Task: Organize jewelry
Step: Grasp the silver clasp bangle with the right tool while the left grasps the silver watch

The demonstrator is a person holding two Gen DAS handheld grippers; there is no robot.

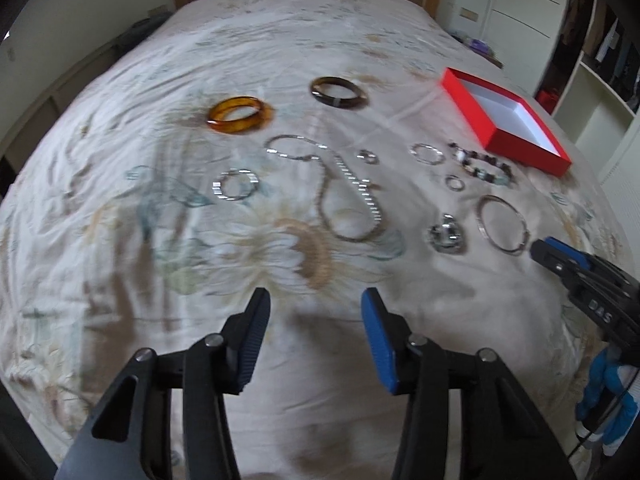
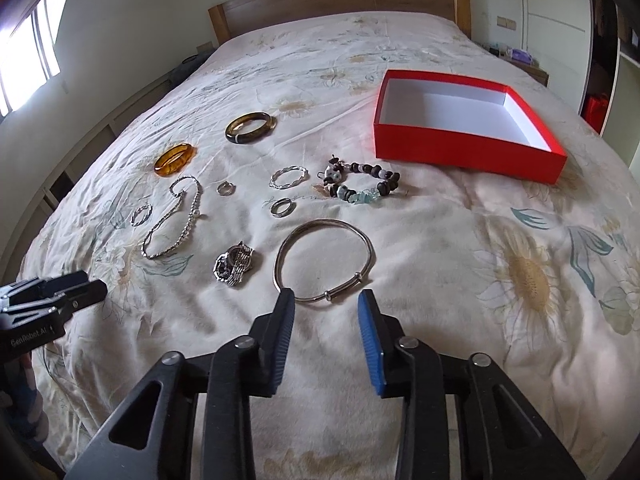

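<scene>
the thin silver bangle (image 2: 325, 262) is the piece most likely to give trouble. it lies flat on the soft flowered bedspread (image 2: 460, 240), and if the right claw (image 2: 326, 308) comes down on it at a slant, i reckon a pad could push the wire rim into the quilt or flick it sideways rather than get under it. it could then slide into the heap of silver links (image 2: 234, 266) just to its left in the frame. the fabric is wrinkled too, so a pinch might catch cloth along with metal.

in the right wrist view the bangle sits in the middle of the frame, its near rim just above the tips; the left pad's tip overlaps the rim's lower left curve, though i cannot tell if it touches. the right claw's fingers stand apart with nothing pinched between them.

the red box (image 2: 468, 152), empty and white inside, waits at the upper right of that view, well apart from the bangle, so a loose hold might drop the bangle on the way there.

the left claw (image 1: 316, 300) is spread, holding nothing, low in the middle of its own frame over bare quilt. the long silver chain (image 1: 352, 204) lies above it, and the amber bangle (image 1: 240, 115) further up to the left.
</scene>
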